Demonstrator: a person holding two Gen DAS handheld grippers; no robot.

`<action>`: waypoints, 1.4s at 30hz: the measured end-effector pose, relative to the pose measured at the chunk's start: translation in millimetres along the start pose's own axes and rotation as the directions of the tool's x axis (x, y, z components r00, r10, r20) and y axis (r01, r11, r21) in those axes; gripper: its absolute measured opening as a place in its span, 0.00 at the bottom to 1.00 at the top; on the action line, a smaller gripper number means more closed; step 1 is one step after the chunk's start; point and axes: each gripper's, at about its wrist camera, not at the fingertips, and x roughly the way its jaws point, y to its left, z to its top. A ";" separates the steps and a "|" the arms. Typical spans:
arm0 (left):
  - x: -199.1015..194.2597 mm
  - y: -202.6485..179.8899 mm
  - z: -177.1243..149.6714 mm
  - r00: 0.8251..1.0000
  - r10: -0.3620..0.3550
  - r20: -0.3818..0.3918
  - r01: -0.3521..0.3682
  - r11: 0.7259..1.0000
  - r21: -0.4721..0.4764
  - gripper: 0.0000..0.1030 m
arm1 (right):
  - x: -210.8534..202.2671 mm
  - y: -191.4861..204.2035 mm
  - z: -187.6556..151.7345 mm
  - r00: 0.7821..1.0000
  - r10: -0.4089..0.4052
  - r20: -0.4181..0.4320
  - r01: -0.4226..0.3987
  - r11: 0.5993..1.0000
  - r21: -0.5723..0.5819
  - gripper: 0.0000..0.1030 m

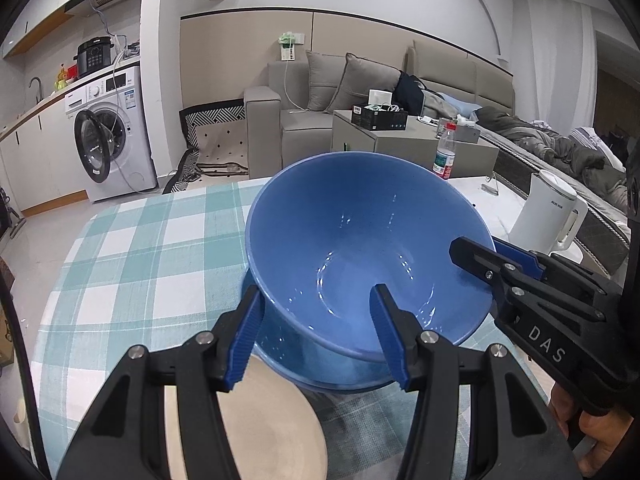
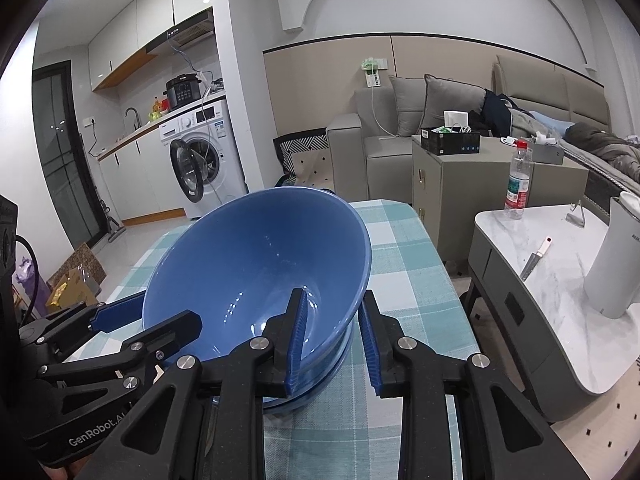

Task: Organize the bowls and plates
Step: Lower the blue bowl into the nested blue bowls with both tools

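Two grippers — left point(image 1: 316, 332) & right point(image 2: 334, 340) — jaws clenched on blue bowl point(image 1: 360, 240) rim.

The big blue bowl point(image 1: 360, 240) looks like glazed pottery, smooth and shiny, with little spots of light inside. The round cream plate point(image 1: 276, 420) looks dull and smooth. The blue-and-white checked tablecloth point(image 1: 152, 256) is soft woven cloth. The left gripper point(image 1: 316, 336) has matt black plastic arms, shiny metal bolts and ridged blue pads point(image 1: 246, 344). The white kettle point(image 1: 548, 216) is smooth plastic.
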 end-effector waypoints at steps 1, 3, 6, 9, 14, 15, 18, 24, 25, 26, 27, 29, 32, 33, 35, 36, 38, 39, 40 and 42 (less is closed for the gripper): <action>1.1 0.9 -0.6 1.000 0.001 -0.002 -0.001 1.000 -0.002 0.52 | 2.3 -0.4 0.3 1.000 0.001 -0.003 -0.001 1.000 -0.002 0.26; 3.4 2.8 -1.8 1.000 0.006 -0.006 -0.006 1.000 -0.004 0.52 | 5.9 0.9 -1.3 1.000 0.002 -0.010 -0.002 1.000 -0.006 0.26; 7.0 4.7 -3.8 1.000 0.012 -0.013 -0.012 1.000 -0.008 0.52 | 11.9 2.5 -2.9 1.000 0.001 -0.021 -0.001 1.000 -0.011 0.26; 10.1 7.3 -5.8 1.000 0.017 -0.020 -0.017 1.000 -0.009 0.52 | 16.0 5.0 -5.8 1.000 0.001 -0.030 -0.002 1.000 -0.015 0.26; 13.9 10.3 -8.8 0.999 0.024 -0.028 -0.025 1.000 -0.011 0.52 | 22.6 6.9 -8.3 0.999 0.000 -0.046 -0.001 1.000 -0.024 0.26; 14.7 10.4 -9.4 0.999 0.027 -0.030 -0.027 1.000 -0.010 0.52 | 24.6 7.7 -9.2 0.999 -0.002 -0.052 0.000 1.000 -0.028 0.26; 17.2 9.9 -11.1 0.999 0.040 -0.035 -0.040 0.999 -0.001 0.52 | 26.9 10.0 -11.8 0.998 -0.003 -0.060 0.001 0.999 -0.034 0.27; 21.2 11.0 -13.1 0.997 0.056 -0.045 -0.055 0.998 0.005 0.52 | 32.2 13.8 -15.8 0.997 -0.004 -0.078 0.000 0.999 -0.046 0.27; 21.7 12.0 -13.7 0.997 0.057 -0.047 -0.057 0.998 0.004 0.52 | 33.5 14.1 -15.8 0.997 -0.004 -0.081 0.000 0.999 -0.049 0.27; 22.6 12.6 -14.1 0.997 0.059 -0.049 -0.058 0.998 0.004 0.52 | 34.4 14.7 -16.4 0.996 -0.005 -0.085 0.000 0.999 -0.052 0.27; 23.5 13.3 -14.4 0.997 0.060 -0.051 -0.060 0.998 0.005 0.52 | 35.6 15.1 -17.4 0.996 -0.005 -0.089 0.000 0.999 -0.053 0.27; 25.2 13.5 -14.6 0.997 0.063 -0.055 -0.063 0.998 0.006 0.52 | 37.1 17.4 -19.2 0.995 -0.007 -0.096 0.001 0.998 -0.057 0.27; 27.7 13.8 -15.5 0.996 0.066 -0.061 -0.066 0.998 0.008 0.52 | 40.5 18.3 -21.5 0.994 -0.014 -0.104 0.007 0.998 -0.064 0.27; 28.7 13.4 -15.7 0.996 0.069 -0.063 -0.068 0.998 0.012 0.52 | 40.8 18.9 -22.6 0.994 -0.023 -0.105 0.016 0.997 -0.071 0.27; 30.0 13.0 -16.5 0.996 0.067 -0.067 -0.066 0.998 0.017 0.52 | 40.9 21.0 -23.7 0.994 -0.033 -0.106 0.025 0.997 -0.080 0.28; 30.8 12.5 -16.9 0.995 0.069 -0.069 -0.067 0.998 0.020 0.52 | 40.5 21.0 -23.6 0.994 -0.034 -0.105 0.025 0.997 -0.079 0.28; 32.1 11.6 -17.3 0.995 0.072 -0.072 -0.070 0.997 0.025 0.52 | 40.3 21.3 -24.1 0.994 -0.031 -0.107 0.023 0.996 -0.081 0.30; 32.9 11.4 -17.7 0.995 0.070 -0.075 -0.069 0.997 0.025 0.52 | 40.1 21.5 -24.4 0.994 -0.034 -0.107 0.025 0.996 -0.084 0.30; 33.4 11.7 -17.9 0.995 0.070 -0.077 -0.068 0.997 0.025 0.52 | 40.0 21.7 -24.6 0.994 -0.035 -0.107 0.026 0.996 -0.085 0.30; 34.1 11.3 -18.1 0.994 0.072 -0.079 -0.070 0.997 0.028 0.52 | 40.0 22.4 -24.8 0.994 -0.033 -0.107 0.023 0.996 -0.092 0.33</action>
